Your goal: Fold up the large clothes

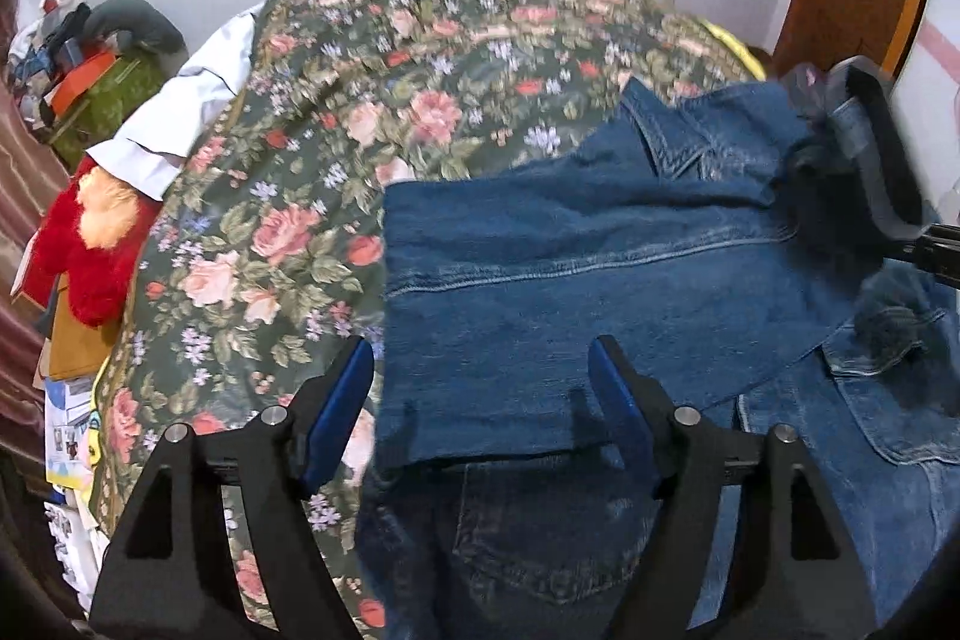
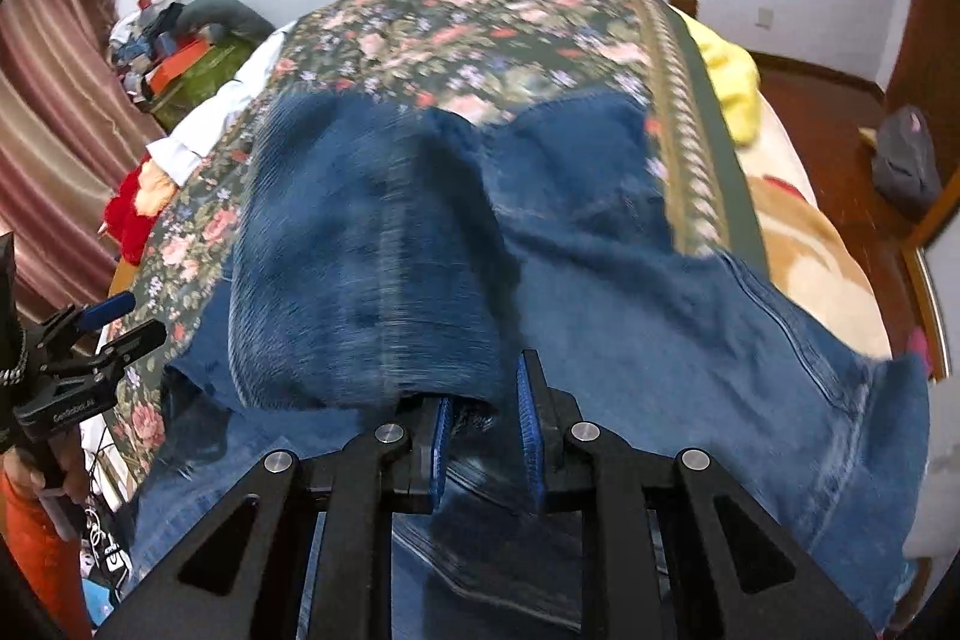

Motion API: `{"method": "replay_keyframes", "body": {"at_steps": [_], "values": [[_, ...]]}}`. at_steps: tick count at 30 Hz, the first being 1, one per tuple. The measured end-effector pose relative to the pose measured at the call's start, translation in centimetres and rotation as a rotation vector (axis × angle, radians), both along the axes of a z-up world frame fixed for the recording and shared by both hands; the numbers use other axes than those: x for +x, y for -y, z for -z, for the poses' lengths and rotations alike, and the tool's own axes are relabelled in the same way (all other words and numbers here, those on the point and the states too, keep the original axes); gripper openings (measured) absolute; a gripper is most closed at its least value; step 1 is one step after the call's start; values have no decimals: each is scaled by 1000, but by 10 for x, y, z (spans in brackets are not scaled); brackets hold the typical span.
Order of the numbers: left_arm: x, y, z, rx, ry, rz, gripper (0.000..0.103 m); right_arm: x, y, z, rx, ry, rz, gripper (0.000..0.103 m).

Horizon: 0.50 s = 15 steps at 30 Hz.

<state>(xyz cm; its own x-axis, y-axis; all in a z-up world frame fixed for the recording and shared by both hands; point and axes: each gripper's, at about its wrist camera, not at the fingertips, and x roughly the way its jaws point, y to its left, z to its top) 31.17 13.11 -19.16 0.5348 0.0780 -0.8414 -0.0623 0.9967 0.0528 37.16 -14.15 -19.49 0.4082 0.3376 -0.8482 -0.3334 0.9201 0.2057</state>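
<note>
A blue denim jacket (image 1: pixel 576 268) lies on a floral bedspread (image 1: pixel 336 112), one part folded over the rest. My left gripper (image 1: pixel 480 388) is open and empty, its blue-padded fingers spread just above the folded denim's near edge. In the right wrist view the jacket (image 2: pixel 372 244) is blurred with motion. My right gripper (image 2: pixel 486 400) has its fingers a little apart, with a denim fold (image 2: pixel 468 415) lying between them at the left pad. The right gripper also shows in the left wrist view (image 1: pixel 864 160) at the jacket's collar. The left gripper shows at the right wrist view's left edge (image 2: pixel 114 322).
A red plush toy (image 1: pixel 90 244) and a white cloth (image 1: pixel 180 124) lie at the bed's left edge. Boxes and clutter (image 1: pixel 90 76) stand by the curtain. A yellow blanket (image 2: pixel 732 82) and a patterned one (image 2: pixel 822 268) lie on the right. A grey bag (image 2: pixel 906 160) sits on the wooden floor.
</note>
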Motion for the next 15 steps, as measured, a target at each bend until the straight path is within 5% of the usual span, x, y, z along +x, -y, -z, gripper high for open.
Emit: {"method": "replay_keyframes", "body": {"at_steps": [7,10,15], "values": [[18,-6,52,5,-136,-30,76,-16,33,12,25,-75,32,18],[16,-16,57,-34,-120,-66,87,-26,40,13,-16,-68,21,18],[16,-21,59,-85,-133,-81,88,-35,53,-3,-36,-48,49,18]]}}
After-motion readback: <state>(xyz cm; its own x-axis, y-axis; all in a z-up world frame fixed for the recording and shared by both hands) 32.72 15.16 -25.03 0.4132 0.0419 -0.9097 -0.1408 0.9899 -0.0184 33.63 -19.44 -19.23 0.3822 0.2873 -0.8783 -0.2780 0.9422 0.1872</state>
